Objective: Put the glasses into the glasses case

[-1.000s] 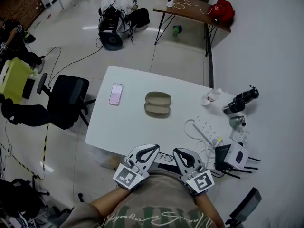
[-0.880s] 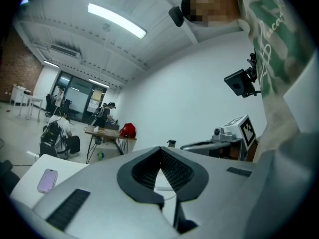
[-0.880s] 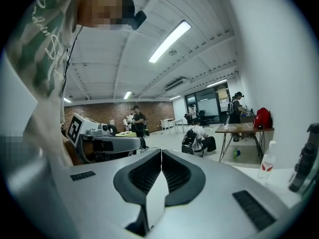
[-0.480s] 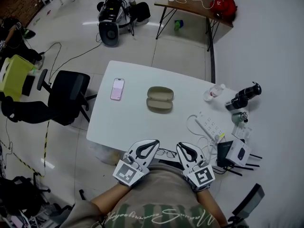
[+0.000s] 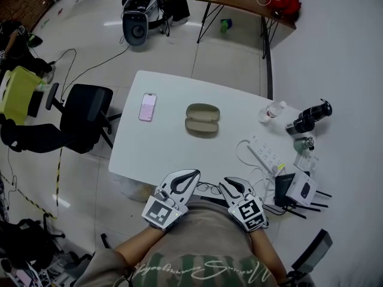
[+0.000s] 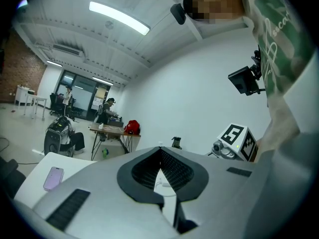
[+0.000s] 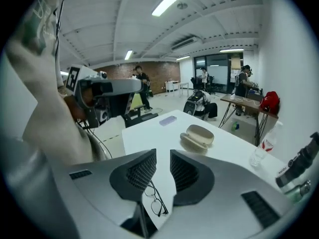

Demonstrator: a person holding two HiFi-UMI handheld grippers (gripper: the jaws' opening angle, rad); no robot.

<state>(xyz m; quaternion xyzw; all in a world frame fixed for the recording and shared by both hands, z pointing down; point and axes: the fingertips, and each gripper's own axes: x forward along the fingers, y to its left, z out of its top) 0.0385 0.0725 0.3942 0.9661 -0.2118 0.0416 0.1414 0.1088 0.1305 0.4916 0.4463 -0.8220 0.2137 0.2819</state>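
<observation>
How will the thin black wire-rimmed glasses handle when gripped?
The thin black wire-rimmed glasses look light and bendable; a hard squeeze may deform them. Lying on the smooth white table, they would probably slide if nudged.

The white table (image 5: 161,151) carries a tan glasses case (image 5: 201,119), lying open near the middle and somewhat toward the far edge. A pink phone (image 5: 147,107) lies left of the case, apart from it, close to the left edge. The glasses (image 5: 208,189) lie at the near edge, between the left gripper (image 5: 192,176) and the right gripper (image 5: 226,183), both of which reach over that edge. A power strip (image 5: 263,155) and a water bottle (image 5: 268,111) occupy the right side. A black chair (image 5: 85,117) stands off the left edge.
</observation>
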